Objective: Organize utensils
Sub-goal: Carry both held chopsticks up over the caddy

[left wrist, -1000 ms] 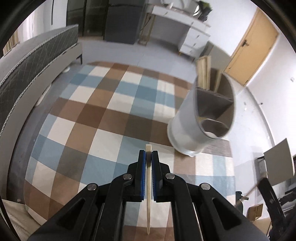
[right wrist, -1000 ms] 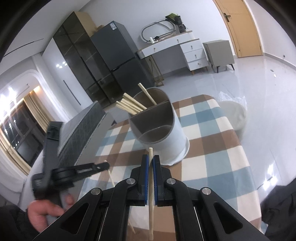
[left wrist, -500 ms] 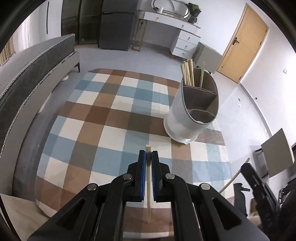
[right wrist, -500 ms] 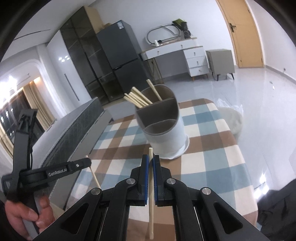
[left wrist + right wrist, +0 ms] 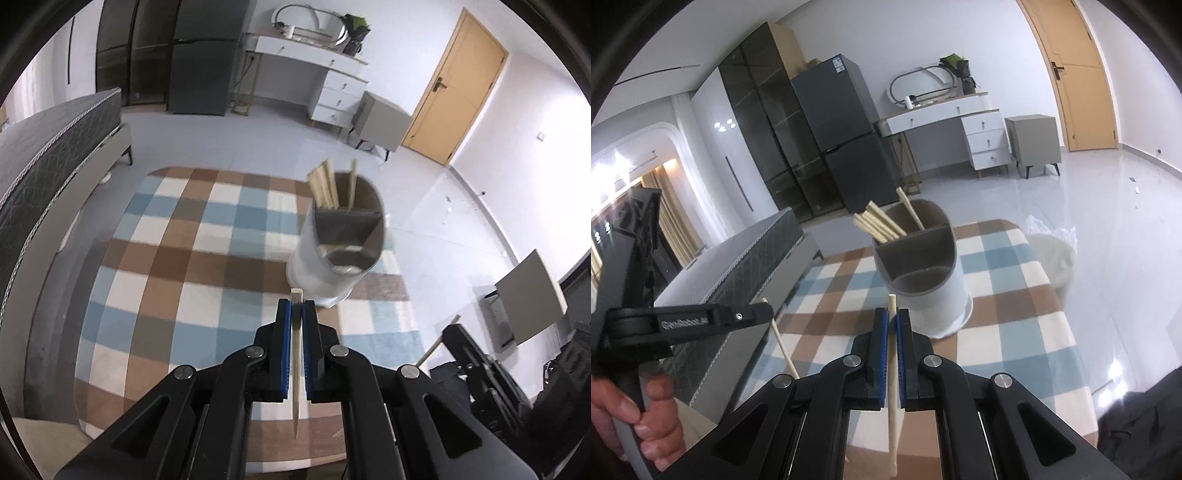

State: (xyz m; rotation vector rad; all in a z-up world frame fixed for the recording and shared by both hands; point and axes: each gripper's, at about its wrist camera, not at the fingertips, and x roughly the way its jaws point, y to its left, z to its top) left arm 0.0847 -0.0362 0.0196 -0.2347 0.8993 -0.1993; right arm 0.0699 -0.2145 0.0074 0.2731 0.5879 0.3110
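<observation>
Left gripper (image 5: pixel 296 314) clamps a chopstick (image 5: pixel 296 354) near its top, tip hanging free for dropping. Right gripper (image 5: pixel 892 325) clamps another chopstick (image 5: pixel 893 387) likewise. Holder (image 5: pixel 925 280) on checked desk (image 5: pixel 1015 332) ahead, w/ chopsticks in rear compartment.

You face a pale, glossy floor (image 5: pixel 1115 206) and white walls (image 5: pixel 535 92). Far off stand a dark fridge (image 5: pixel 846 136), glass-fronted cabinets (image 5: pixel 764 122), a white desk (image 5: pixel 960 122) and a grey nightstand (image 5: pixel 1032 140). A yellow door (image 5: pixel 1078 74) is far right, a quilted bed (image 5: pixel 48 147) left, curtains (image 5: pixel 663 206) glowing beyond.
</observation>
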